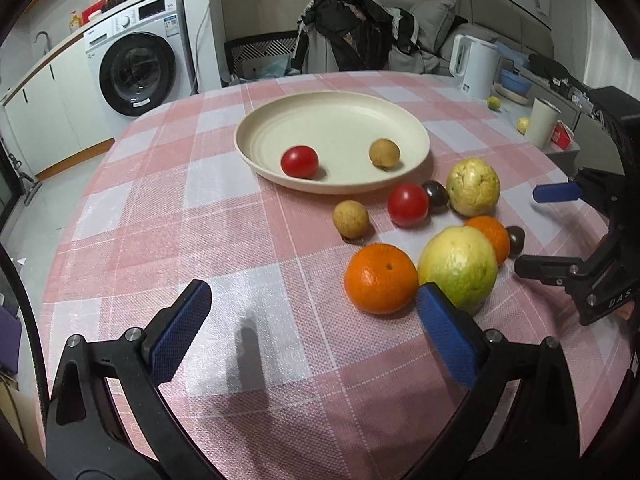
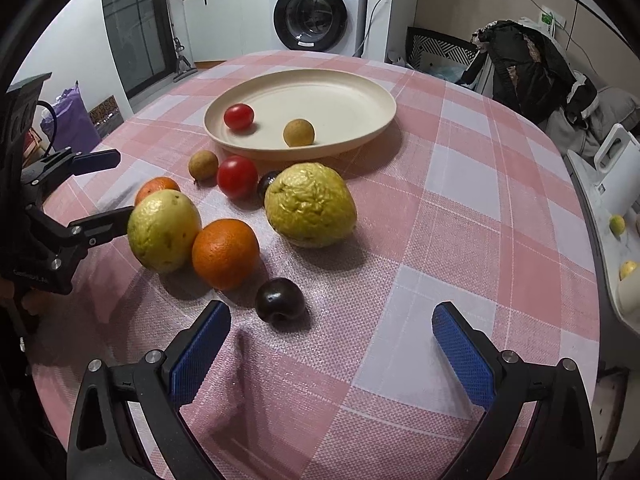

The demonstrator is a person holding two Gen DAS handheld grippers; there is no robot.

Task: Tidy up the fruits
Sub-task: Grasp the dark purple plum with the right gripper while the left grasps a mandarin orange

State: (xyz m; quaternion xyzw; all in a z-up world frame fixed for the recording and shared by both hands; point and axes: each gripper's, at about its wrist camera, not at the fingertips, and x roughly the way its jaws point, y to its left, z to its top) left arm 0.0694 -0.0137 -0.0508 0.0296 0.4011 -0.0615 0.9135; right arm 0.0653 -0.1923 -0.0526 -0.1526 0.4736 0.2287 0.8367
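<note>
On a round table under a pink-and-white checked cloth (image 1: 208, 208), a cream plate (image 1: 332, 100) holds one tomato (image 1: 299, 161) and one small brown fruit (image 1: 384, 153), while the other fruits lie loose on the cloth just in front of it. Counted across both views, there are two tomatoes, two brown fruits, two oranges, two yellow-green guavas and two dark plums. The left gripper (image 1: 314, 316) hovers with jaws wide apart and nothing between them, its right finger just beside the near orange (image 1: 381, 279) and near guava (image 1: 458, 266). The right gripper (image 2: 332, 340) is likewise spread and empty, a dark plum (image 2: 280, 299) lying just ahead of it. Around the table stand a washing machine (image 1: 138, 52), a chair draped in dark clothing (image 1: 352, 32), a white kettle (image 1: 474, 64) and a cup (image 1: 542, 122). In the left view the second orange (image 1: 490, 236) is partly hidden behind the guava; small yellow fruits on the side counter are too small to identify.
</note>
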